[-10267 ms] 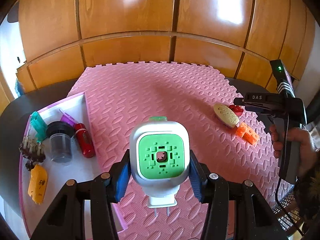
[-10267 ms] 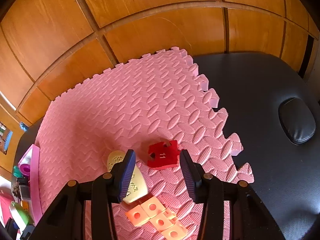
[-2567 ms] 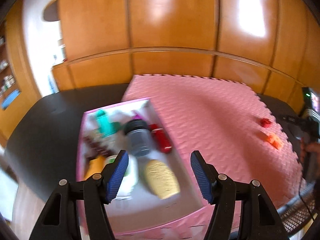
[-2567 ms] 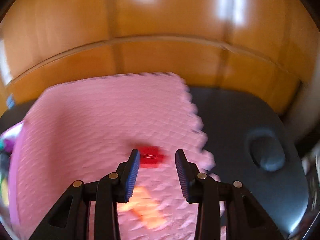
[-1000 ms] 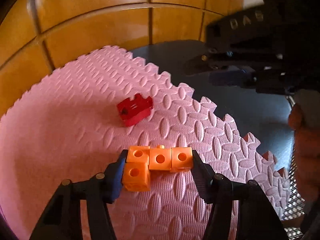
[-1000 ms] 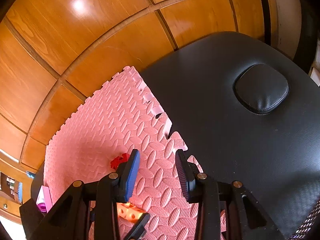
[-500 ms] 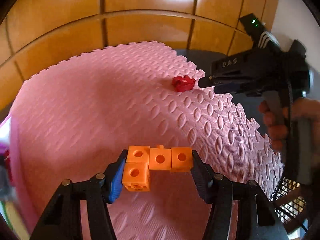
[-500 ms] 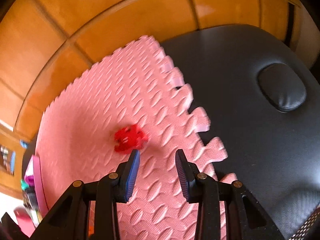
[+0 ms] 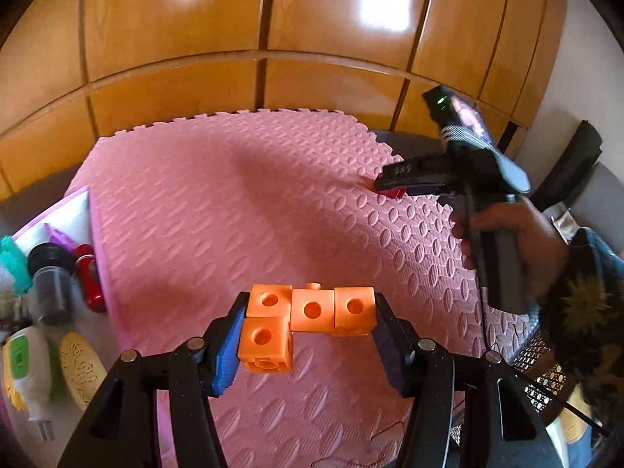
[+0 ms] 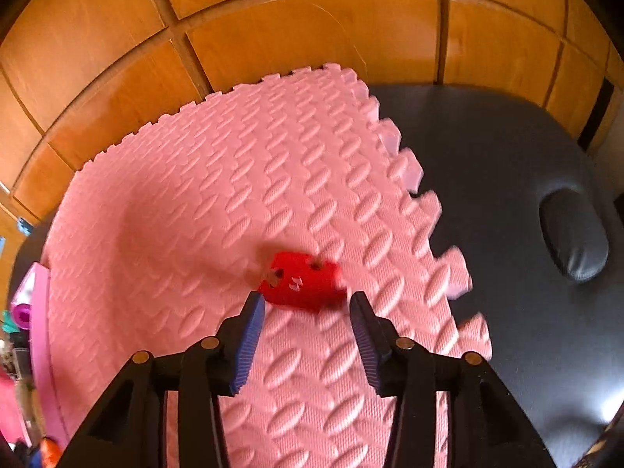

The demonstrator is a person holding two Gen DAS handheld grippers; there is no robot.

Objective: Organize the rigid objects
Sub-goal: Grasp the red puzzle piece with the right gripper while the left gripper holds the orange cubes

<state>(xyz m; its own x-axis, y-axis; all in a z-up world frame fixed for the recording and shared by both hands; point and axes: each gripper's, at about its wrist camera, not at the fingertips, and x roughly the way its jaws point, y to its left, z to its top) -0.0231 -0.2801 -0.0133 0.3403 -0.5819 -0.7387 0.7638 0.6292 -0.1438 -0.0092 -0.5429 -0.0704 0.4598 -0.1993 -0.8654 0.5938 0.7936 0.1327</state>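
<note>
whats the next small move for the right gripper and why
Probably ease the right gripper forward and down until the red block sits between its fingers, then close. Its jaws are open and empty, and the block lies on the pink mat just beyond the fingertips, while the left gripper already holds the orange cubes.

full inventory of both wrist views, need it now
orange linked-cube block piece: 1, orange, clamped in left gripper above mat
red flat puzzle-shaped block: 1, red, on mat just ahead of right gripper
pink foam puzzle mat: 1, pink, on dark table
pink-rimmed white tray: 1, at mat's left edge
grey-capped clear jar: 1, in tray
red glossy cylinder: 1, in tray
cream oval patterned piece: 1, in tray
white-green plug adapter: 1, in tray
left gripper: black, blue pads
right gripper: open, red block not between the pads yet
</note>
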